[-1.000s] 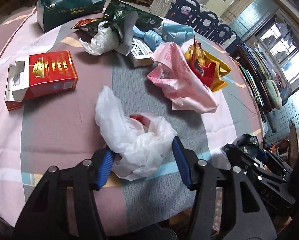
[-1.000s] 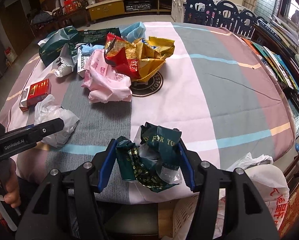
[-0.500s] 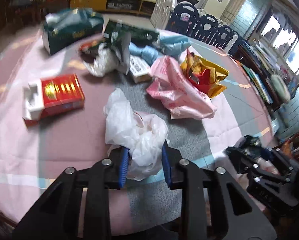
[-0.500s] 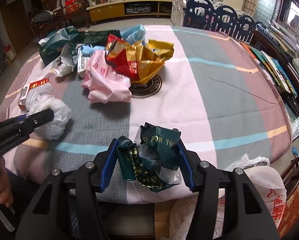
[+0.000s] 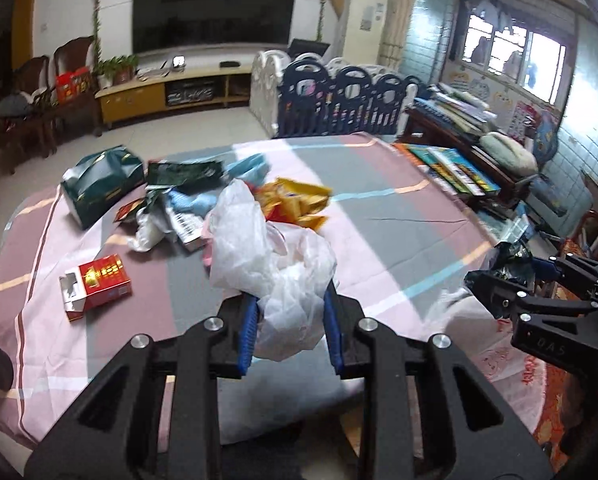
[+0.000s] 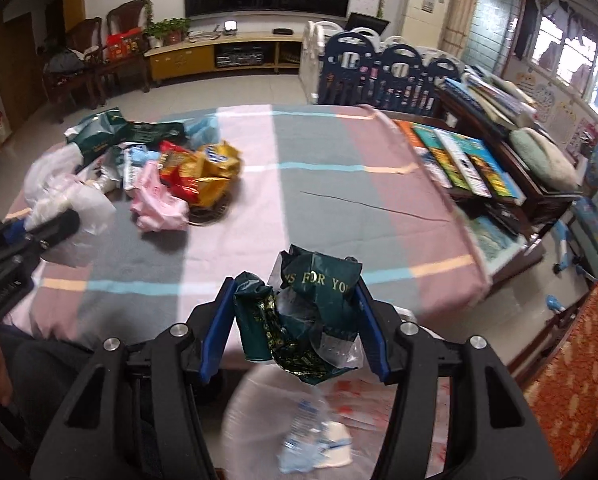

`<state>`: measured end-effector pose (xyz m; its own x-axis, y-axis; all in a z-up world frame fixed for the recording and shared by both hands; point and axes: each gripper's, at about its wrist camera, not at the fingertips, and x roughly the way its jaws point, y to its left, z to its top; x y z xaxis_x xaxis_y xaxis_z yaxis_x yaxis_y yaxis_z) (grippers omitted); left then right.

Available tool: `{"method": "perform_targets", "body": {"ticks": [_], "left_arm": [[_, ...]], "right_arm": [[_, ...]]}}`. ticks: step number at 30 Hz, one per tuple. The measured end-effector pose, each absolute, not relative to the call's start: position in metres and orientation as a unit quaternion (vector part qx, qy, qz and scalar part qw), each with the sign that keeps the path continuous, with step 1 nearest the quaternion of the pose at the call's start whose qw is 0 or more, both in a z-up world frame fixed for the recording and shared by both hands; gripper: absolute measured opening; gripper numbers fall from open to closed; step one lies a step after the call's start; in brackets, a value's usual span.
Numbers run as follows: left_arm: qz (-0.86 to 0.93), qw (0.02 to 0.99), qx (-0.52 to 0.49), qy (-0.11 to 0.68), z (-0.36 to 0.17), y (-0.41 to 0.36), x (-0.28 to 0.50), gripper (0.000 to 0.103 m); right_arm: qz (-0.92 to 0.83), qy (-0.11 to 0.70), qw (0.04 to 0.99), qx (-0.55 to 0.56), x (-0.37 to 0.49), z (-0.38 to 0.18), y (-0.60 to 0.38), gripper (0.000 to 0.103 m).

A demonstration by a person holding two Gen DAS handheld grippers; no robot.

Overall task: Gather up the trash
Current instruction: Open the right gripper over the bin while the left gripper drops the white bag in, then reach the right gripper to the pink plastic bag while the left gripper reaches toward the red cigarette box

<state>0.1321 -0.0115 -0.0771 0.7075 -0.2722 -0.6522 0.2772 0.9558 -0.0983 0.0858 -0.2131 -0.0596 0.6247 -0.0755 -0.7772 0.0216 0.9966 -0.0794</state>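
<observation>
while the left claw (image 5: pixel 291 322) is squeezing a crumpled white plastic bag (image 5: pixel 275 264) between its blue pads, the bag is hanging clear above the near part of the counter (image 5: pixel 379 236), puffing up over the fingertips. the right claw (image 6: pixel 295 324) is clamping a crushed dark green wrapper (image 6: pixel 307 308) with gold lettering (some clear film is bunched in with it), and that bundle is sitting past the counter's near edge, over a white bag with red print (image 6: pixel 339 412) that is lying open lower down; a blurred clear plastic bottle (image 6: pixel 307 432) is showing inside that bag.

in the left wrist view the right claw is appearing at the right edge with the dark wrapper in its grip. in the right wrist view the left claw is appearing at the left edge, with the white bag bulging around it.

on the striped cloth covering the counter, more litter is lying well apart from both claws: a red cigarette box (image 5: pixel 97 286) with its flap open, a dark green tissue pack (image 5: pixel 101 186), a pink plastic bag (image 6: pixel 159 200) and a red and yellow snack wrapper (image 6: pixel 203 176) touching one another in a heap. a row of books (image 6: pixel 455 156) is lying along the counter's right side.
</observation>
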Motion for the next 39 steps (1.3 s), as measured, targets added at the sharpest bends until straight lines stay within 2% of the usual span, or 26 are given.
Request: {"method": "perform_targets", "body": {"ticks": [9, 20, 23, 26, 28, 31, 33, 39], "left_arm": [[-0.218, 0.915, 0.015, 0.338, -0.039, -0.07, 0.074, 0.03], [-0.312, 0.859, 0.093, 0.396, -0.084, -0.164, 0.025, 0.031], [-0.324, 0.845, 0.113, 0.41, -0.098, -0.18, 0.017, 0.035], [-0.338, 0.836, 0.128, 0.413, -0.107, -0.189, 0.01, 0.047], [-0.346, 0.83, 0.133, 0.417, -0.112, -0.193, 0.007, 0.077], [-0.343, 0.833, 0.132, 0.413, -0.11, -0.19, 0.009, 0.079], [-0.331, 0.842, 0.127, 0.407, -0.105, -0.185, 0.01, 0.085], [-0.298, 0.859, 0.113, 0.402, -0.098, -0.174, 0.018, 0.086]], "right_arm": [[-0.066, 0.453, 0.889, 0.002, 0.041, -0.054, -0.278, 0.057], [-0.096, 0.457, 0.884, 0.01, -0.005, -0.051, -0.326, 0.057], [-0.106, 0.457, 0.883, 0.023, -0.011, -0.051, -0.337, 0.057], [-0.11, 0.459, 0.881, 0.039, -0.012, -0.053, -0.344, 0.057], [-0.11, 0.459, 0.88, 0.043, -0.012, -0.055, -0.345, 0.057], [-0.103, 0.462, 0.88, 0.048, -0.012, -0.058, -0.342, 0.058], [-0.101, 0.467, 0.877, 0.049, -0.01, -0.061, -0.34, 0.06], [-0.094, 0.481, 0.869, 0.065, -0.008, -0.069, -0.338, 0.065]]}}
